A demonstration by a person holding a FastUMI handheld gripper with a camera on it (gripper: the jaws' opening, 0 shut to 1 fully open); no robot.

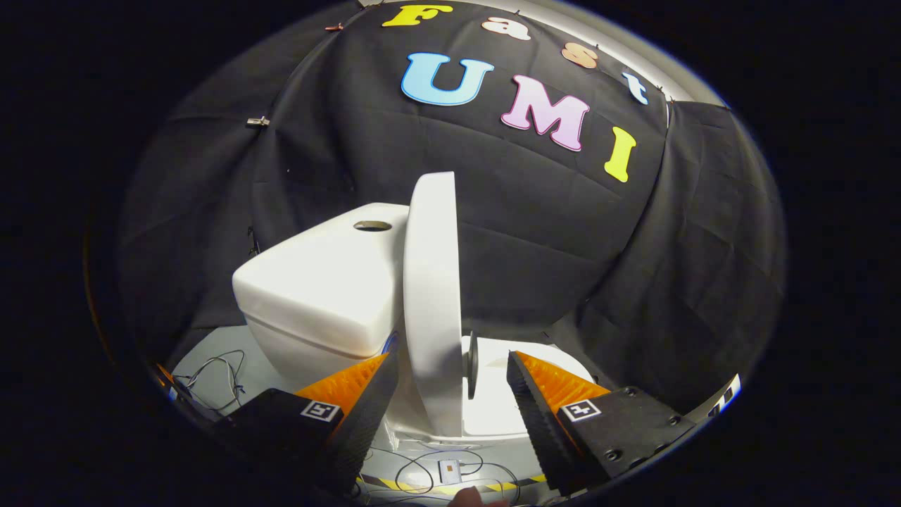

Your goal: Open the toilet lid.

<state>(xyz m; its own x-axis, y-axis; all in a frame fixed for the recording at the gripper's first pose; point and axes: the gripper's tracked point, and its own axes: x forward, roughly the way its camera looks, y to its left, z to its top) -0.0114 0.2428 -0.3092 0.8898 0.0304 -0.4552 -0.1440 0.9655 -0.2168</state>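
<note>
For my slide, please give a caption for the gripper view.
Open gripper straddling the raised toilet lid, which stands upright beside the tank.

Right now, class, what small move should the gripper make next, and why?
Probably draw the gripper straight back. The lid already stands upright beside the tank, above the seat, between the open fingers, so the opening looks done.
</note>
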